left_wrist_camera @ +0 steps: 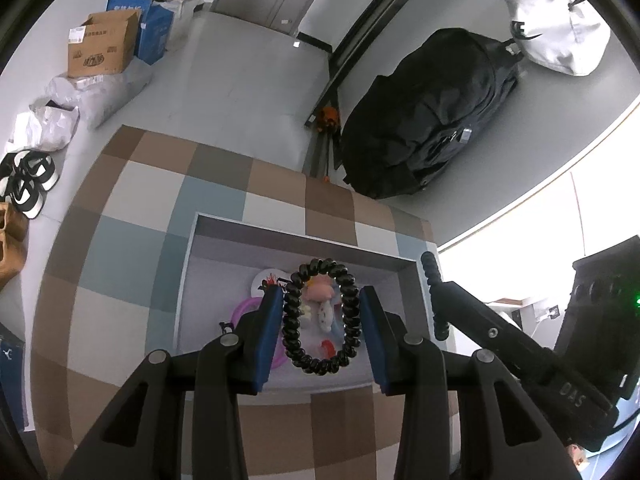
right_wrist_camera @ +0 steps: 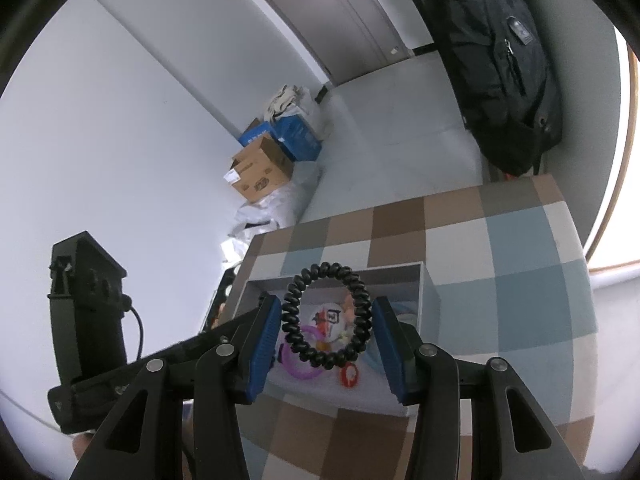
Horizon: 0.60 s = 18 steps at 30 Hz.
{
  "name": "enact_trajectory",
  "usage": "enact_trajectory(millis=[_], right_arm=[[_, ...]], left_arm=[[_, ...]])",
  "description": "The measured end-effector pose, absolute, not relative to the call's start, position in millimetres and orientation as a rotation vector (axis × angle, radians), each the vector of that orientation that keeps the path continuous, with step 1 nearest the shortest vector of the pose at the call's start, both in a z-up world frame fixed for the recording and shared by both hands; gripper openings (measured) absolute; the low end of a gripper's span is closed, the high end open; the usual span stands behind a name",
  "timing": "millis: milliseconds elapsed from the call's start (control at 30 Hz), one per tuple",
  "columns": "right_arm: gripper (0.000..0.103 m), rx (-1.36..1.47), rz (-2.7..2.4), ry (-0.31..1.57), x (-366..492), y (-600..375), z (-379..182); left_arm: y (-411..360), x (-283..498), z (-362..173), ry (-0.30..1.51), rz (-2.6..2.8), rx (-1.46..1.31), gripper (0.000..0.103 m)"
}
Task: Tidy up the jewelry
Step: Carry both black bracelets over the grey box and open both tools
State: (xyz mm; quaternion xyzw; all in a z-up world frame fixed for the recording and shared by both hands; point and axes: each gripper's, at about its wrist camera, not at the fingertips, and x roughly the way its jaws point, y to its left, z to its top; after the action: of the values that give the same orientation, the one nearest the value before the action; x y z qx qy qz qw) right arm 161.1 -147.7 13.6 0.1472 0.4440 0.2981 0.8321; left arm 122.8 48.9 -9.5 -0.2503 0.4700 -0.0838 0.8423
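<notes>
Each gripper's fingers (left_wrist_camera: pixel 272 320) flank a black coil (left_wrist_camera: pixel 320 316); left view adds shoes (left_wrist_camera: pixel 28 184).

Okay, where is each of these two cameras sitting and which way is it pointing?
Left wrist: on the left tool, facing along its fingers at a black spiral band above the grey box; the right tool shows at right.
Right wrist: on the right tool, facing a black spiral band above the box; the left tool shows at left.
Shared: box, checked cloth, carton, black bag.
</notes>
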Motion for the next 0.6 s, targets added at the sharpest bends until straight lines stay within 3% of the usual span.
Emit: enact_trajectory(millis=[600], right_arm=[[0.047,0.3,0.617,0.954,167.2,-145.3,5.8]], left_arm=[[39.7,128.4,-20.2,1.034,-0.168,-0.486,0.035]])
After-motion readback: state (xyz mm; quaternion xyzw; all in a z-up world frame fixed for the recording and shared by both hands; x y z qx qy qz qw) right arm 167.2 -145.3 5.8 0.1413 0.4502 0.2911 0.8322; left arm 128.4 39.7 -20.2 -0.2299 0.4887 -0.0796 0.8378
